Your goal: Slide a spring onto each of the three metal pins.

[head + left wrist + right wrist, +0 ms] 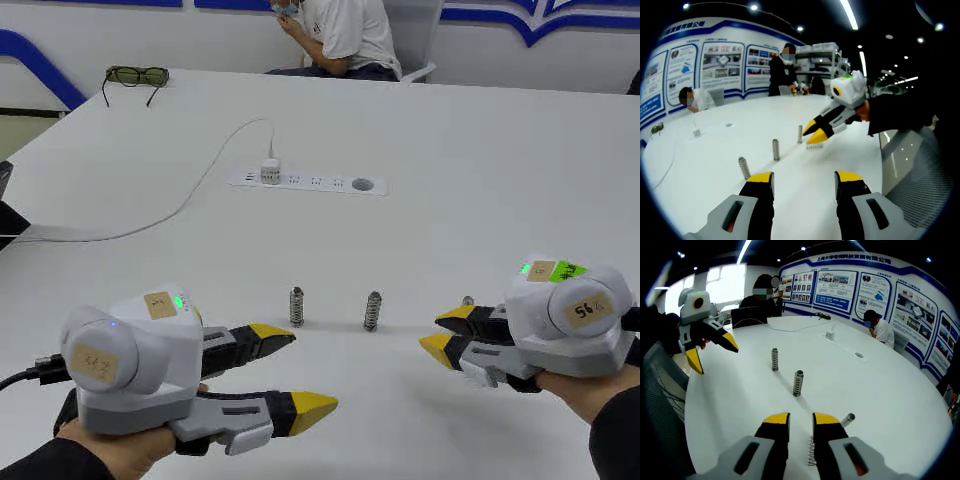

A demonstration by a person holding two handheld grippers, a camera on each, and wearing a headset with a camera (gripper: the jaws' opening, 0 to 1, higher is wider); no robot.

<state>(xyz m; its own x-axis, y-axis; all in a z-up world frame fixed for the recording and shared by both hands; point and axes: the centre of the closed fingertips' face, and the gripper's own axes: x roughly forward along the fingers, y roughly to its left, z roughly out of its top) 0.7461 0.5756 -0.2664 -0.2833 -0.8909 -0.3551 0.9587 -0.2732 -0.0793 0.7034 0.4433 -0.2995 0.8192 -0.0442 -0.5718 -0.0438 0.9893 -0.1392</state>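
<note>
Springs sit on two of the three pins: in the right gripper view the near pin [798, 382] and the far pin [774, 359] each wear a coil. The third pin [847, 418] stands bare just beside our right gripper [802, 420]. The last spring [811, 452] lies flat on the table [880, 390] beneath that gripper, showing in the slit between its jaws. Those jaws stand a little apart and hold nothing. Our left gripper [293, 370] hangs with its jaws wide apart, also empty, near the table and clear of the pins.

The step in hand, as we judge it, is picking up the last spring. We do well to lower the right jaws astride the coil near one end rather than its middle, so that a free length of open bore projects past the tips. We pinch lightly, since a hard squeeze may buckle the coil or flick it across the smooth top. Then we turn it upright, set the bore over the pin's tip, and release only once the pin has caught it.
</note>
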